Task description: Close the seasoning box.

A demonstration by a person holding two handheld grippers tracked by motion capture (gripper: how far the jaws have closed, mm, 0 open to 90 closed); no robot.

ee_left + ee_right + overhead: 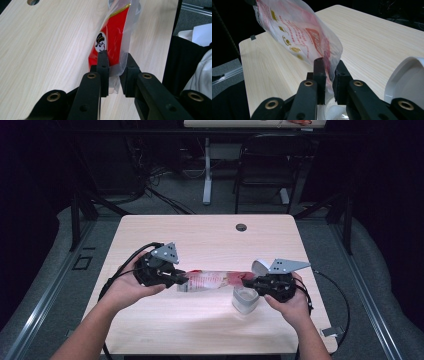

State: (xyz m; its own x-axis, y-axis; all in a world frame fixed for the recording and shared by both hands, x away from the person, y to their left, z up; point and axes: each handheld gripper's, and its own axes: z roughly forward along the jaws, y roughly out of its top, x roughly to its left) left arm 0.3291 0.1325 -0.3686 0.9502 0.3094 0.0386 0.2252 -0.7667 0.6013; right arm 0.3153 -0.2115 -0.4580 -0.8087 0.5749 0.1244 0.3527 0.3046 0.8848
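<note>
A clear plastic bag [215, 280] with red and gold print hangs stretched level between my two grippers, just above the wooden table [200, 235]. My left gripper [184, 279] is shut on the bag's left end; in the left gripper view its jaws [115, 56] pinch the red printed part of the bag [112, 37]. My right gripper [250, 282] is shut on the other end, and in the right gripper view the film of the bag [297, 32] runs between its jaws [329, 63]. A white container [245, 301] with its lid [260, 266] flipped open stands right under the right gripper.
A round cable hole [241, 227] sits near the table's far edge. Black cables trail off both grippers over the near table edges. A dark chair [265, 165] and a desk leg stand beyond the table. The white lid [409, 80] rises close beside the right jaws.
</note>
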